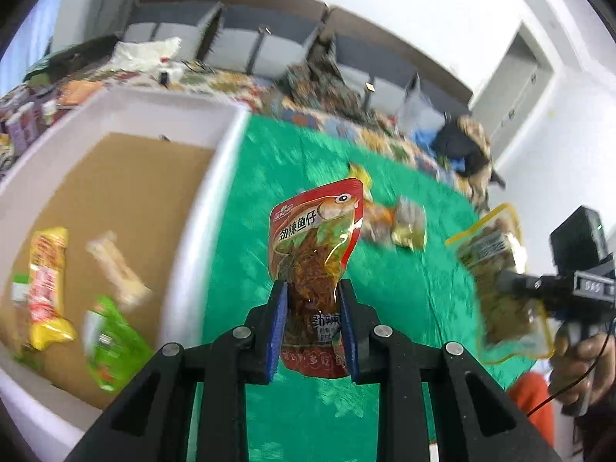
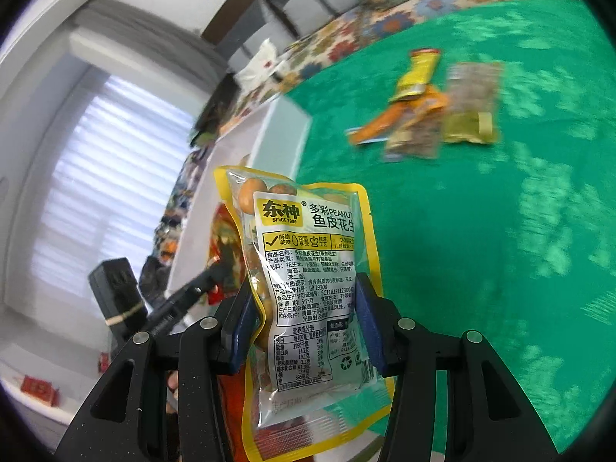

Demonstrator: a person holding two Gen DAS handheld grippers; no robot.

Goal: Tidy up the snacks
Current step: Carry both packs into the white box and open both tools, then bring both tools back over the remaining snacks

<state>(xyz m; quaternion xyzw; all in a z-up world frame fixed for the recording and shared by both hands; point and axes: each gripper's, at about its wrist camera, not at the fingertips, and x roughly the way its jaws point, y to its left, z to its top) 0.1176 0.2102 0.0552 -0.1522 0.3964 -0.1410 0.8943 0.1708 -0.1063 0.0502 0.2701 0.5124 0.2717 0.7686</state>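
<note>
Above the green cloth (image 1: 404, 288), the left gripper (image 1: 313, 300) clamped a red fish pouch (image 1: 315, 238); the right gripper (image 2: 306, 308) clamped a yellow peanut pouch (image 2: 312, 269).

Home room, patterned bedspread (image 1: 231, 84), window blinds (image 2: 111, 177)

1. The fish snack pouch (image 1: 313, 254) is red, with a clear window showing brown strips and white lettering.
2. The peanut packet (image 2: 308, 288) is yellow-edged and clear, with a white label printed in black.
3. The left gripper (image 1: 313, 296) and right gripper (image 2: 308, 308) are black with blue pads (image 1: 278, 331).
4. The mat (image 1: 404, 288) is bright green, mottled with paler green.
5. The box (image 1: 200, 208) is white, with a plain brown cardboard floor (image 1: 127, 192).
6. Inside it lie a yellow-and-red packet (image 1: 46, 288), a beige bar (image 1: 119, 269) and a lime-green packet (image 1: 111, 342).
7. On the far mat, the loose wrappers (image 2: 427, 107) are orange, yellow and speckled brown.
8. The cloth (image 2: 442, 4) beyond carries a multicoloured floral pattern.
</note>
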